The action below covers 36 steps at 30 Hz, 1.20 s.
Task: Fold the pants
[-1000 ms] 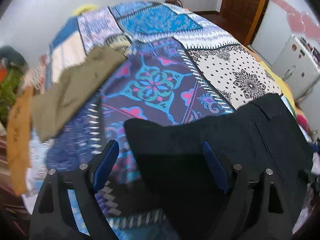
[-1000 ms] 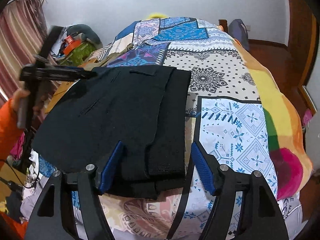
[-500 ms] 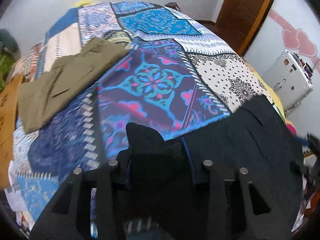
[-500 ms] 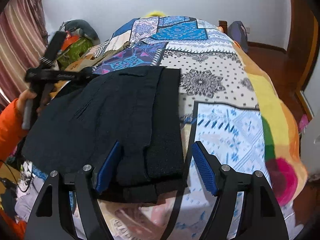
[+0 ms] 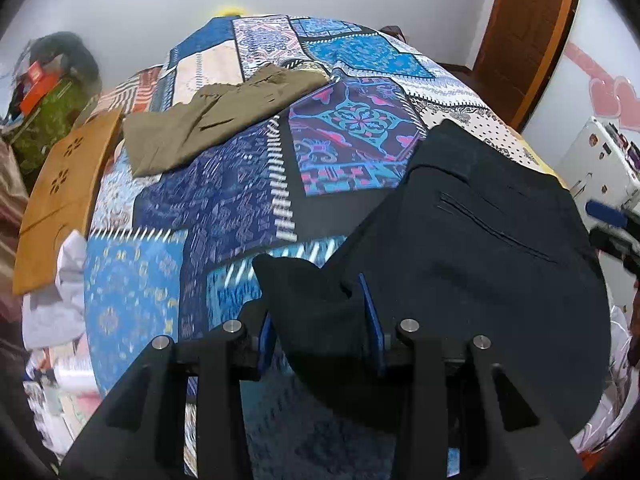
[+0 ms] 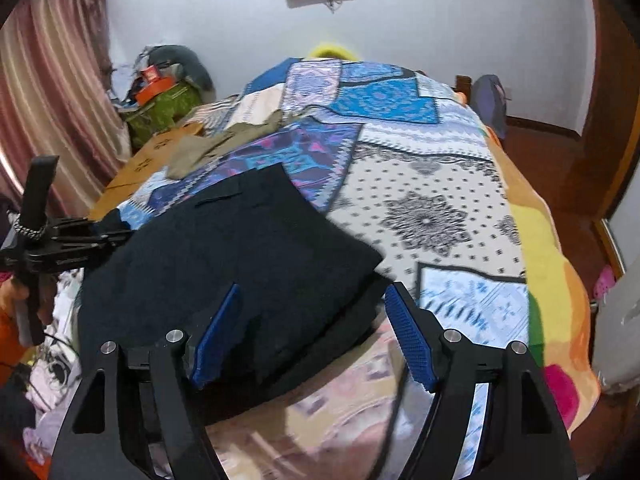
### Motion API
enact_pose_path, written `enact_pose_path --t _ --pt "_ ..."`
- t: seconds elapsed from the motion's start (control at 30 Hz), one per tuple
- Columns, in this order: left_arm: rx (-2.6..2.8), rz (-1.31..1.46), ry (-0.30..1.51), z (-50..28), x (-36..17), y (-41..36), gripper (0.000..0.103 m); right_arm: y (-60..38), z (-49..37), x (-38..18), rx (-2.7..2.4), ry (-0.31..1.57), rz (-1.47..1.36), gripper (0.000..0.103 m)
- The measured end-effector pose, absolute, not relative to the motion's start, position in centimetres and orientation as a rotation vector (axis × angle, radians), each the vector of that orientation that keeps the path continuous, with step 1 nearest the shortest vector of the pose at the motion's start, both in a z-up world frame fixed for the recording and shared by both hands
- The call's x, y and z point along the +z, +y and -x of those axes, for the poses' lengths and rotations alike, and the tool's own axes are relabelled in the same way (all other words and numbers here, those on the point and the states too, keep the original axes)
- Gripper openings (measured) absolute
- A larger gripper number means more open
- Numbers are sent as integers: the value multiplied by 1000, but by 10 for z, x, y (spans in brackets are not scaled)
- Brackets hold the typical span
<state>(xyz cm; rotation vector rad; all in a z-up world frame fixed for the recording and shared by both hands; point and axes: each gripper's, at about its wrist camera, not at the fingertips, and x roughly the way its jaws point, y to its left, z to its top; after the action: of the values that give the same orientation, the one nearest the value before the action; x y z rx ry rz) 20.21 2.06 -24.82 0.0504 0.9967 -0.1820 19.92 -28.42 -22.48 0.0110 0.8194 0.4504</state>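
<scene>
Folded black pants (image 5: pixel 480 248) lie on the patchwork bedspread (image 5: pixel 224 208) at the bed's near end. My left gripper (image 5: pixel 320 320) is shut on a bunched corner of the black pants and holds it raised. In the right wrist view the black pants (image 6: pixel 240 248) lie in front of my right gripper (image 6: pixel 312 332), which is open, its blue pads (image 6: pixel 408 336) on either side of the pants' near edge. The left gripper (image 6: pixel 92 236) shows there at the left, holding the pants' far corner.
Folded olive pants (image 5: pixel 216 120) lie further up the bed. A wooden board (image 5: pixel 64 192) and piled clutter (image 5: pixel 44 112) stand at the bed's left side. A white appliance (image 5: pixel 600 160) and a wooden door (image 5: pixel 528 32) are on the right.
My left gripper has shut on the corner of the black pants and lifted it. The right gripper has stayed open and moved closer over the pants' edge.
</scene>
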Motion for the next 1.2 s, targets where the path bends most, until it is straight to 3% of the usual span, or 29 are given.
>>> enact_pose_path --t 0.33,0.67,0.77,0.93,1.2 --pt "-166 -93 964 -178 -244 13 38 -267 -179 -262 534 932 -47 70" --pt "-168 -12 974 -219 -246 0 37 -270 -233 -253 514 886 64 57" --pt "-170 20 982 -224 -251 -2 38 -277 -257 -255 477 884 83 48" --pt "-164 56 971 -209 -252 12 41 -282 -282 -259 463 908 62 47" --pt "-160 78 985 -192 -246 30 44 -282 -250 -239 487 889 7 48"
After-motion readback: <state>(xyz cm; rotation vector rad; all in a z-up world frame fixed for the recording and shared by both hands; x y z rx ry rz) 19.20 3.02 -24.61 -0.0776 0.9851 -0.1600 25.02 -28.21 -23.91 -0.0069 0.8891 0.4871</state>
